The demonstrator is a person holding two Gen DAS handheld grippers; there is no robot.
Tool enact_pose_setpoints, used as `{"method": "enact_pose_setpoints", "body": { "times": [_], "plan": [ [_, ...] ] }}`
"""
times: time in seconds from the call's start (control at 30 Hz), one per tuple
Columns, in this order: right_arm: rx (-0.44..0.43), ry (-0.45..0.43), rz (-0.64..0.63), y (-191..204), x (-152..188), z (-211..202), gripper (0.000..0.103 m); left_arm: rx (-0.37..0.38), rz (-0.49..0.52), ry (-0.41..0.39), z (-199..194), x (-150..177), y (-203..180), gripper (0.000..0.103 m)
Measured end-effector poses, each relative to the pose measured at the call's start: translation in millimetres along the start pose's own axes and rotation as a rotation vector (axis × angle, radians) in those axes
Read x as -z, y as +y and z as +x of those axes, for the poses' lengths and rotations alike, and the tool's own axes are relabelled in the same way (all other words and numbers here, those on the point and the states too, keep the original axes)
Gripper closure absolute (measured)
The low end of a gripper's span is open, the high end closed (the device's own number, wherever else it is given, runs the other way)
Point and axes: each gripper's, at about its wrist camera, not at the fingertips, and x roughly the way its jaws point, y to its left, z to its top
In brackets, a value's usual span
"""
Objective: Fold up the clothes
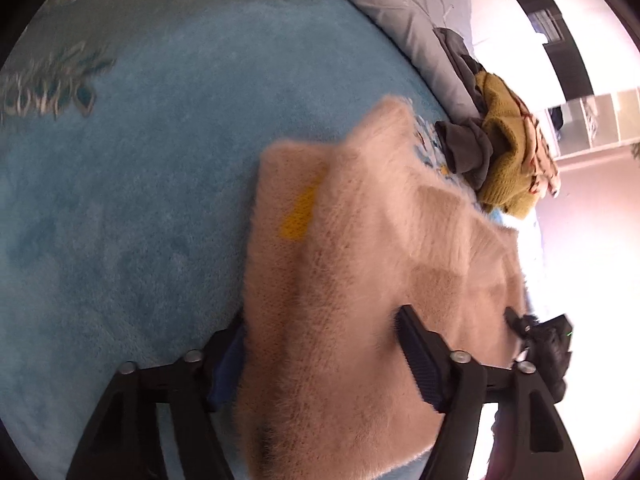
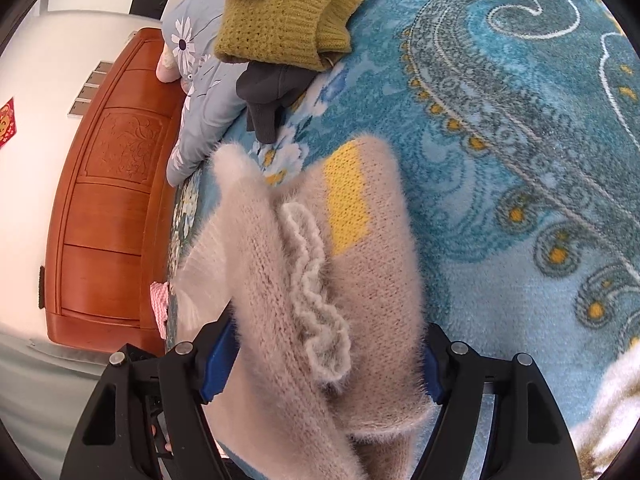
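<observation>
A fluffy beige sweater (image 1: 352, 264) with a yellow patch lies partly lifted over the blue patterned blanket (image 1: 140, 168). My left gripper (image 1: 320, 344) has its jaws around the sweater's edge and holds the fabric. In the right wrist view the same sweater (image 2: 320, 280), with a ruffled trim and yellow patch, hangs bunched between the jaws of my right gripper (image 2: 328, 360), which grips it. The right gripper also shows at the left view's right edge (image 1: 548, 340).
A pile of clothes, an olive knit sweater (image 2: 288, 12) and a dark grey garment (image 2: 268, 88), lies at the blanket's edge beside a grey floral quilt (image 2: 200, 92). A wooden headboard (image 2: 108, 200) stands left. The patterned blanket (image 2: 520, 160) spreads right.
</observation>
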Motion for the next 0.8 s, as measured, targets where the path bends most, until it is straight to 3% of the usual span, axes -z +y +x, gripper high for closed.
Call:
{"method": "enact_pose_setpoints", "body": {
  "times": [0.2,0.3,0.47,0.8],
  "plan": [
    [0.03,-0.008,0.024,4,-2,-1,0.046,-0.068,0.048,-0.046,-15,8,-12,0.061],
    [0.026,-0.003,0.025,8,-3,-6,0.054,-0.091,0.073,-0.076,-23,12,-23,0.068],
    [-0.026,-0.009,-0.002,25,-6,-16,0.061,-0.104,0.108,-0.118,-39,17,-49,0.07],
    [-0.141,-0.003,-0.08,52,-4,-47,0.062,-0.103,0.176,-0.206,-89,42,-86,0.071]
  ]
}}
